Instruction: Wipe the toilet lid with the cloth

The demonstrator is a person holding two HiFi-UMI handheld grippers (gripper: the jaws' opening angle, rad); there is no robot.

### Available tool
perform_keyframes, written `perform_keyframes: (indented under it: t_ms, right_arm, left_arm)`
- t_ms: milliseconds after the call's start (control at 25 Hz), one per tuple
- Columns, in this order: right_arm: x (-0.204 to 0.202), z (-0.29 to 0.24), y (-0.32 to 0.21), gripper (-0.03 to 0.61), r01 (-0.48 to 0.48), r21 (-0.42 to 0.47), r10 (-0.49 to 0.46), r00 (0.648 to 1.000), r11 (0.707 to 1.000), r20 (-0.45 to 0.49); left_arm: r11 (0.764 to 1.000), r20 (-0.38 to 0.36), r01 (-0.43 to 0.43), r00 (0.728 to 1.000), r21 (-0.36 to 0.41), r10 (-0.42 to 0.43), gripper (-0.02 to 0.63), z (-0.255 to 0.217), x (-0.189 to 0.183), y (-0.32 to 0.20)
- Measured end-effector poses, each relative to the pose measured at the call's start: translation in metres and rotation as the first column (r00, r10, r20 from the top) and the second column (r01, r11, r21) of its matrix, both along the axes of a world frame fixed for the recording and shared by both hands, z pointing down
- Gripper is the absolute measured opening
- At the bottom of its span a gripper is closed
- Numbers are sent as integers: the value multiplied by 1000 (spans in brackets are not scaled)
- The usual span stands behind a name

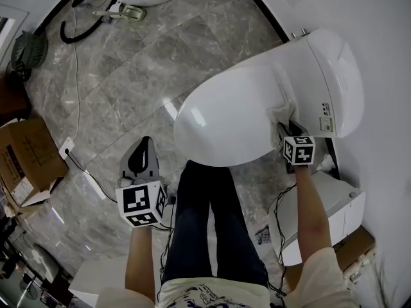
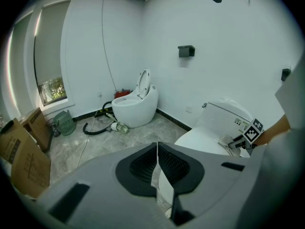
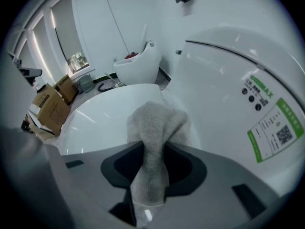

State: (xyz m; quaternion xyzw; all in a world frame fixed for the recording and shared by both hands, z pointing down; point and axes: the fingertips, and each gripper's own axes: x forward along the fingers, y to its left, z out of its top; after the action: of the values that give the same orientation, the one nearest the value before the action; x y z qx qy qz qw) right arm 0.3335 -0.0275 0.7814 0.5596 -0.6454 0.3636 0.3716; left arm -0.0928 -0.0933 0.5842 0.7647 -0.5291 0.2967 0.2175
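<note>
The white toilet lid (image 1: 225, 117) is closed, seen from above in the head view and filling the right gripper view (image 3: 105, 116). A pale grey cloth (image 3: 155, 128) is bunched between the jaws of my right gripper (image 3: 151, 163), which is shut on it. The cloth (image 1: 280, 113) rests on the rear right part of the lid, close to the white tank (image 1: 331, 76). My left gripper (image 1: 142, 156) hangs over the floor left of the bowl, shut with nothing in it (image 2: 157, 168).
A second white toilet (image 2: 136, 104) stands at the far wall with a black hose (image 1: 80, 31) beside it. Cardboard boxes (image 1: 26, 156) sit at the left. A cable (image 1: 80, 165) runs over the grey marble floor. A white unit (image 1: 334, 213) sits right of my legs.
</note>
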Motion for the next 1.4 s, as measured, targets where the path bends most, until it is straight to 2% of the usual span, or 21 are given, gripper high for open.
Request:
perform_keyframes:
  t_ms: [280,600,880,1400]
  right_arm:
    - [13,1,27,124,-137,12,137,989,991,-48]
    - [7,5,57,117,-297,37,299,953,954,-53]
    - [-33,7,82,112,-257,13,257,963,966,-82]
    - [-123,10,100,112,-251,-22,250,968,968,-22]
  left_arm:
    - [1000,0,-6,1000,1,6,14,1,-1,3]
    - [1000,-1,-15,1000,0,15,14,4,-7,11]
    - [1000,-3,-6,1000,0,6,14,2,-18,15]
    - [999,-15,43,999,-7,-43,14,6,-43,18]
